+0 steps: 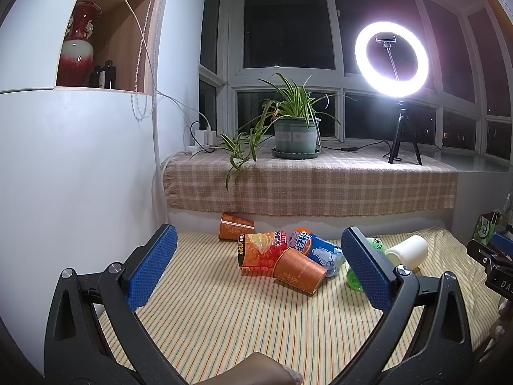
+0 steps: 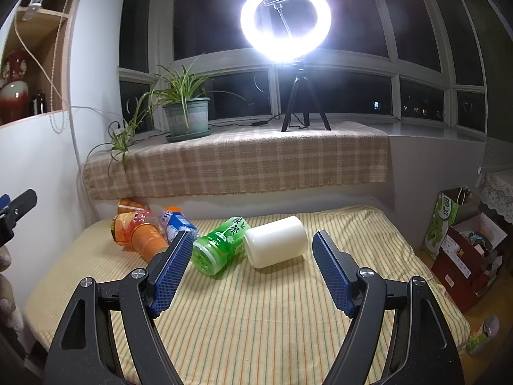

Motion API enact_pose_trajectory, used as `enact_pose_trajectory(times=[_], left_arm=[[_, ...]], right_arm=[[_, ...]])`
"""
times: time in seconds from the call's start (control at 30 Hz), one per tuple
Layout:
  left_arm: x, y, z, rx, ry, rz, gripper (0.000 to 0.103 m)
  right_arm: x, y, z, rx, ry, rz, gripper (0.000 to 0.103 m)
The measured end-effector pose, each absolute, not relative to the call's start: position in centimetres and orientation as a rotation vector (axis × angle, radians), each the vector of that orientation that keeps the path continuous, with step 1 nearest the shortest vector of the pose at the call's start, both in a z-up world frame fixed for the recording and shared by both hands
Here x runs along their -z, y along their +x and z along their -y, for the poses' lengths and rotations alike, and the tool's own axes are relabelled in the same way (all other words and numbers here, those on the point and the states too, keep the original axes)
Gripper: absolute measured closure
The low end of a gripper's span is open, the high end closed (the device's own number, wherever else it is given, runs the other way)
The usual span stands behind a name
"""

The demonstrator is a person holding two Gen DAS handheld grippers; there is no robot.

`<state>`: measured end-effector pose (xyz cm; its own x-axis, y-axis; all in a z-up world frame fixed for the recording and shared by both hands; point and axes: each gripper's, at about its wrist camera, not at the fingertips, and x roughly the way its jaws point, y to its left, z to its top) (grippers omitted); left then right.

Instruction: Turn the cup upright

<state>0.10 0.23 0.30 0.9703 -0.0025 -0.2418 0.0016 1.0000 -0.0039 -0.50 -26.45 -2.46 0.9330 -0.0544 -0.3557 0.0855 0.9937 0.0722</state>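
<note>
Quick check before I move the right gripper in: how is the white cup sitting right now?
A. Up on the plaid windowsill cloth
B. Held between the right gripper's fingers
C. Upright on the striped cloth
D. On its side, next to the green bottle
D. The white cup lies on its side on the striped cloth, right beside the green bottle, ahead of the open right gripper, which holds nothing.

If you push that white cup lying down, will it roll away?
Probably: the white cup lies on its round side, so a nudge may roll it. The striped cloth looks soft and might slow it. It looks like light plastic, likely easy to lift.
</note>
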Motion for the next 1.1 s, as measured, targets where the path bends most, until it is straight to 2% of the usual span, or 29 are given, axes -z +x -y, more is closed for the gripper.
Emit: enact_pose_trajectory(times=[1.1], left_arm=[[-0.29, 0.03, -0.01, -0.001, -0.004, -0.245, 0.0]], right_arm=[[2.69, -0.42, 26.47, 0.073, 0.084, -0.367, 0.023]])
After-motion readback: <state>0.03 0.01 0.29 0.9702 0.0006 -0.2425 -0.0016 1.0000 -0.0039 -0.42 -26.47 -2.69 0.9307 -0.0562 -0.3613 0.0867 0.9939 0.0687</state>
